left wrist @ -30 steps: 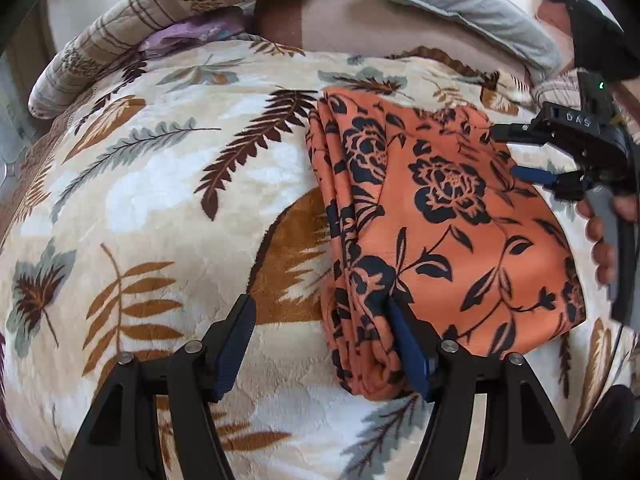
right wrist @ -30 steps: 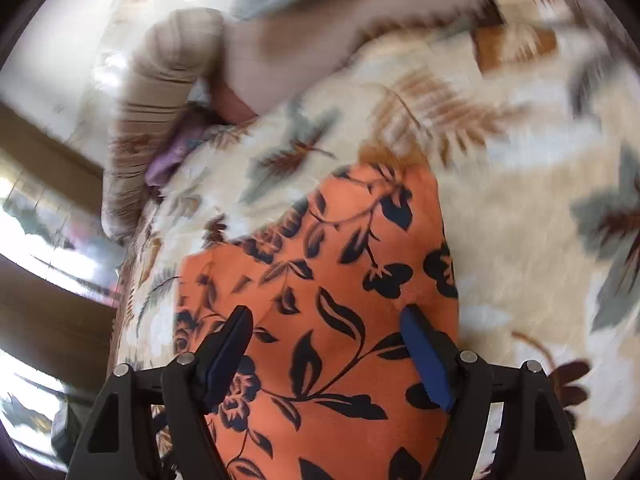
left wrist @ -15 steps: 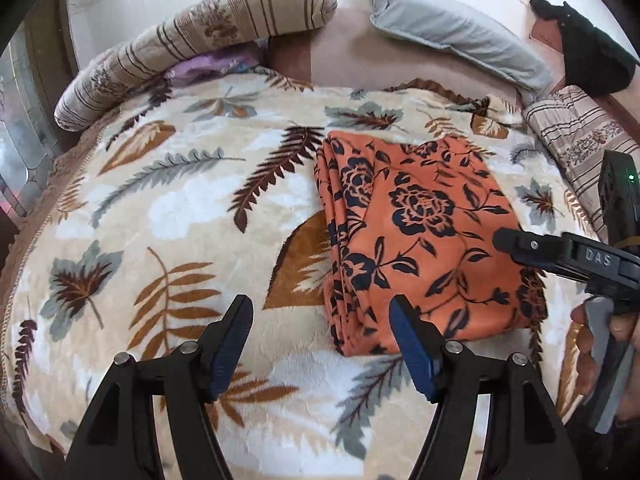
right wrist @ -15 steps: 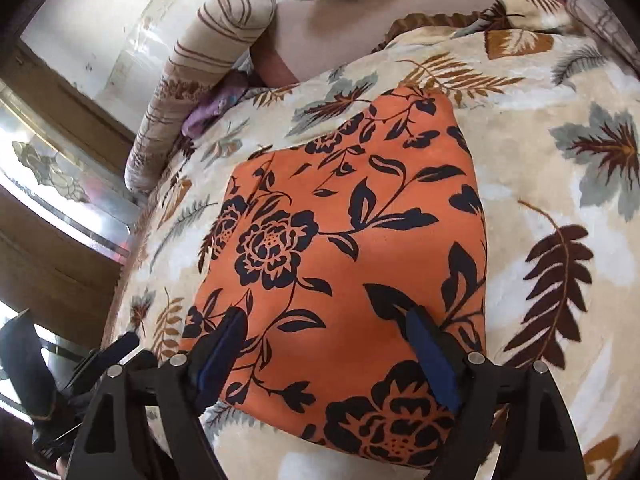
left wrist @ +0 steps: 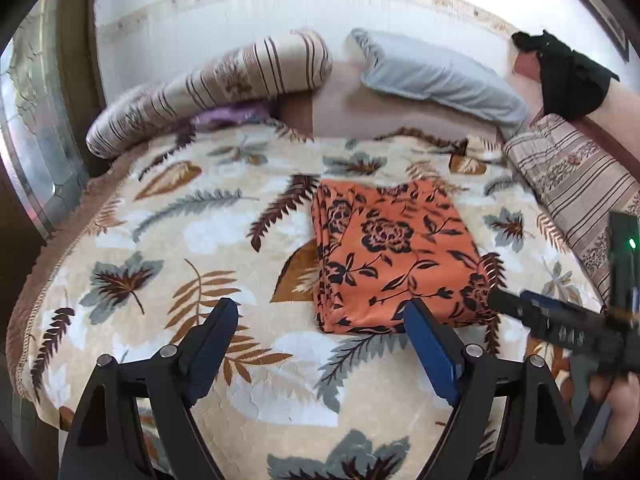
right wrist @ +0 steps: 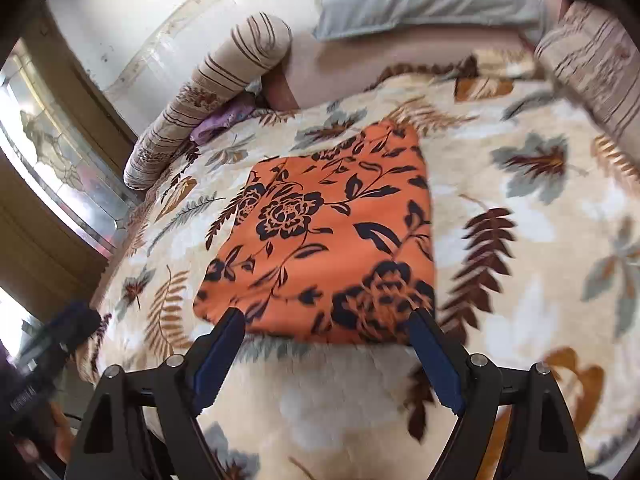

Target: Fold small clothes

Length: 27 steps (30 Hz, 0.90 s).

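Note:
An orange cloth with dark floral print (left wrist: 392, 256) lies folded in a flat rectangle on the leaf-patterned blanket (left wrist: 200, 232); it also shows in the right wrist view (right wrist: 324, 240). My left gripper (left wrist: 320, 320) is open and empty, held above the blanket in front of the cloth's near left corner. My right gripper (right wrist: 326, 330) is open and empty, just short of the cloth's near edge. The right gripper also shows at the right of the left wrist view (left wrist: 560, 320), and the left one at the lower left of the right wrist view (right wrist: 48, 364).
A striped bolster (left wrist: 216, 88), a grey pillow (left wrist: 436, 76) and a purple cloth (left wrist: 228, 116) lie at the head of the bed. A striped cushion (left wrist: 576, 184) lies at the right. A black item (left wrist: 568, 76) sits at the far right. A window (right wrist: 52, 152) is at the left.
Both grippers have pulled back and up from the folded cloth, which now lies free on the blanket. The left gripper's right finger no longer touches the cloth's edge.

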Tool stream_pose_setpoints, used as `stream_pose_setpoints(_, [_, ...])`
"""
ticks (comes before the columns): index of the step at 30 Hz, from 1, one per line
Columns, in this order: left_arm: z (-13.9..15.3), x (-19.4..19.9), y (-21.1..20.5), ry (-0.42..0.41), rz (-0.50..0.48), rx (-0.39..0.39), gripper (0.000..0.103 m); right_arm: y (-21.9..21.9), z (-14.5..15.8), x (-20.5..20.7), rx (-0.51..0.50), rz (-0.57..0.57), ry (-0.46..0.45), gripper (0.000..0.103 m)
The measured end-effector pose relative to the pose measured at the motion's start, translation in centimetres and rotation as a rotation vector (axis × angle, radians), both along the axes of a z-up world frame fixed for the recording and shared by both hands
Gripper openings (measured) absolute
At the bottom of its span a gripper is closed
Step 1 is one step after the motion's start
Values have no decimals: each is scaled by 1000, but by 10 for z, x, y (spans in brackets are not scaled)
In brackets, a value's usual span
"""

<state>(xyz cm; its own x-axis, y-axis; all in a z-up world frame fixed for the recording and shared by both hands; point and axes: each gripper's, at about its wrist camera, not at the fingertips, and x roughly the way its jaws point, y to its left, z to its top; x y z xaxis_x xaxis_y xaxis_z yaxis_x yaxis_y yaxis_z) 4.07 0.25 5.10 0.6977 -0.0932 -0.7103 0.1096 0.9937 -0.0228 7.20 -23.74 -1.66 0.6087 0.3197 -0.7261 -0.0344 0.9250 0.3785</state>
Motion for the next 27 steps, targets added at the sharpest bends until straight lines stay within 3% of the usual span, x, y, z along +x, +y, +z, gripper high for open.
stream_pose_setpoints(2, [7,-13,-2,-32,10,-8,87,-1,10,-21,-41,-6,-43,86])
stream_pose_setpoints(5, [8,-21,-5,-47,42,28,102,-1,21,-47,-106,-21,-76,87])
stream_pose_setpoints(8, [0,-20,-10,-35,60,105,102,6,24,-63,-185,-12,-70,92])
stream_pose_setpoints(12, [-7,-19,-9,-2,72,96,102,18,21,-73,-261,-4,-71,103])
stream_pose_setpoints(18, [-9,-16,-7,8,83,96,102,25,19,-71,-323,-21,-59,103])
stream_pose_setpoints(27, [-15,-9,-9,35,78,104,102,26,19,-65,-332,-39,-51,103])
